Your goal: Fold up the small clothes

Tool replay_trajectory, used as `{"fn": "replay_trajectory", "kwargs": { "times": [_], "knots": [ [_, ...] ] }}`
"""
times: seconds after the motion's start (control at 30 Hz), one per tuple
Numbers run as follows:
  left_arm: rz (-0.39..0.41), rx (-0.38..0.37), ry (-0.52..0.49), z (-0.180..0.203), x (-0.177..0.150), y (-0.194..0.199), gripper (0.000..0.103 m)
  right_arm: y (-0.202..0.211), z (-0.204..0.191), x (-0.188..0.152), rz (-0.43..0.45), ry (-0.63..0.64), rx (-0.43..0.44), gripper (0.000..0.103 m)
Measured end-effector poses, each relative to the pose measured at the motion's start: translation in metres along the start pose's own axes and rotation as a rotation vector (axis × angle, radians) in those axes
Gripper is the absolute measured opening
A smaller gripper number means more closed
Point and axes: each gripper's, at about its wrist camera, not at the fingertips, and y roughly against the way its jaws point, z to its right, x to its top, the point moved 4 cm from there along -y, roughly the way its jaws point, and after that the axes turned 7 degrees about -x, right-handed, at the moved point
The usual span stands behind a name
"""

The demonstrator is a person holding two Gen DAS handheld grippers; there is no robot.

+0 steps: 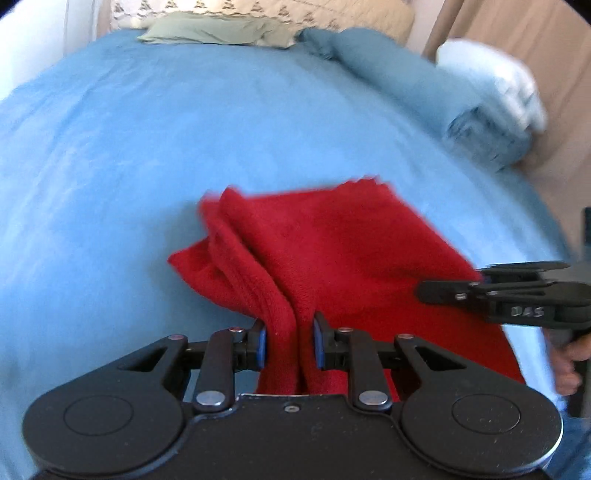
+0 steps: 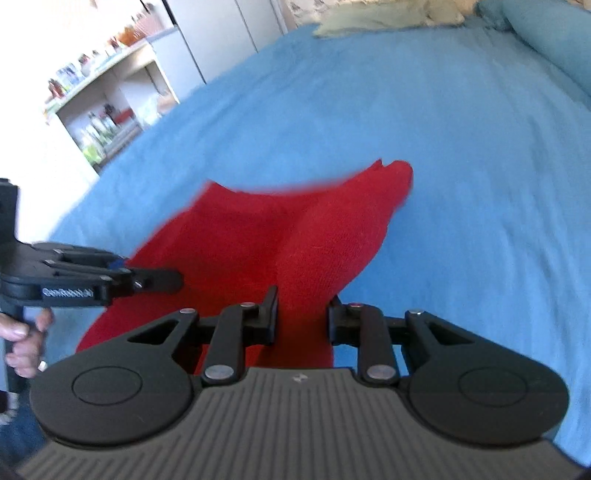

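Up close, the red cloth (image 1: 332,258) is a thick, fuzzy fleece with a ribbed hem, bunched into soft vertical folds where each tool grips it. It is held between the two tools above a blue bedspread (image 1: 147,147), a matte, slightly napped fabric that covers the whole bed. The left gripper (image 1: 289,345) has its blue-padded fingers (image 1: 261,347) drawn narrow around a gathered edge of the cloth, the fabric pinched between them and spilling forward in two rounded ridges. The right gripper (image 2: 303,317) likewise has its black fingers (image 2: 271,314) closed in on a thicker wad of the same cloth, which rises ahead in a curved, sail-like sheet ending in a notched corner. Both tools are hard black plastic with round hinge discs and metal pins. At the far edge of the bed lie a pale green pillow (image 1: 218,31), a rolled teal blanket (image 1: 399,77) and white folded linen (image 1: 498,85). From the right wrist view, white shelves (image 2: 103,107) with blurred bottles stand to the left.
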Motion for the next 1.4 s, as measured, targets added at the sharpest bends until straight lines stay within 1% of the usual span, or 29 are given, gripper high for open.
{"fn": "replay_trajectory", "kwargs": {
  "times": [0.03,0.13,0.17,0.2,0.27,0.3,0.33,0.37,0.4,0.43,0.47,0.5,0.57,0.63,0.67,0.77,0.83,0.93,1.0,1.07,1.13,1.2,1.27,1.4],
  "knots": [
    [0.002,0.021,-0.007,0.0,-0.006,-0.004,0.028,-0.004,0.006,-0.01,-0.003,-0.019,0.006,0.04],
    [0.013,0.045,-0.01,0.0,-0.008,-0.009,0.032,-0.005,0.018,-0.023,0.02,-0.102,0.046,0.043],
    [0.014,0.048,-0.007,-0.001,-0.007,-0.011,0.033,-0.006,0.02,-0.024,0.021,-0.119,0.051,0.046],
    [0.012,0.054,-0.003,-0.001,-0.008,-0.012,0.038,-0.008,0.022,-0.026,0.021,-0.128,0.05,0.049],
    [0.007,0.073,0.0,0.0,-0.01,-0.018,0.049,-0.01,0.028,-0.029,0.021,-0.148,0.051,0.055],
    [0.01,0.097,-0.005,0.0,-0.011,-0.017,0.063,-0.011,0.03,-0.029,0.021,-0.157,0.053,0.058],
    [0.016,0.13,-0.011,0.0,-0.013,-0.015,0.076,-0.01,0.032,-0.03,0.019,-0.166,0.058,0.058],
    [0.021,0.16,-0.013,-0.001,-0.013,-0.013,0.082,-0.012,0.028,-0.026,0.015,-0.171,0.065,0.061],
    [0.025,0.178,-0.01,-0.002,-0.011,-0.011,0.086,-0.011,0.029,-0.026,0.011,-0.171,0.069,0.072],
    [0.028,0.187,-0.004,-0.004,-0.011,-0.006,0.087,-0.008,0.029,-0.025,0.009,-0.165,0.059,0.079],
    [0.032,0.187,0.004,-0.005,-0.009,-0.002,0.087,-0.004,0.029,-0.021,0.014,-0.155,0.041,0.089],
    [0.04,0.19,0.012,-0.006,-0.007,0.004,0.088,0.003,0.028,-0.02,0.025,-0.137,0.024,0.095],
    [0.06,0.23,0.017,-0.005,-0.001,0.017,0.094,0.016,0.024,-0.017,0.03,-0.096,-0.011,0.1],
    [0.091,0.29,0.014,0.0,0.008,0.035,0.097,0.032,0.02,-0.014,0.037,-0.069,-0.057,0.101],
    [0.105,0.302,0.011,0.003,0.008,0.045,0.097,0.042,0.018,-0.012,0.044,-0.059,-0.087,0.102],
    [0.171,0.315,0.014,0.017,0.019,0.081,0.099,0.077,0.009,-0.005,0.097,-0.032,-0.182,0.103],
    [0.208,0.326,0.022,0.029,0.027,0.111,0.1,0.105,0.002,0.001,0.136,-0.017,-0.213,0.103],
    [0.221,0.36,0.032,0.047,0.034,0.153,0.101,0.147,-0.012,0.01,0.168,-0.004,-0.252,0.103],
    [0.223,0.388,0.044,0.058,0.036,0.178,0.101,0.176,-0.022,0.015,0.188,-0.02,-0.271,0.103],
    [0.221,0.395,0.058,0.071,0.031,0.204,0.103,0.202,-0.032,0.016,0.198,-0.036,-0.282,0.103],
    [0.227,0.369,0.073,0.084,0.022,0.227,0.103,0.229,-0.045,0.014,0.2,-0.041,-0.304,0.103],
    [0.24,0.341,0.088,0.092,0.012,0.241,0.103,0.252,-0.054,0.01,0.207,-0.054,-0.314,0.103],
    [0.245,0.328,0.102,0.101,0.0,0.253,0.103,0.272,-0.063,0.003,0.19,-0.078,-0.318,0.103],
    [0.251,0.364,0.097,0.118,-0.027,0.269,0.103,0.3,-0.079,-0.016,0.179,-0.081,-0.366,0.103]
  ]
}}
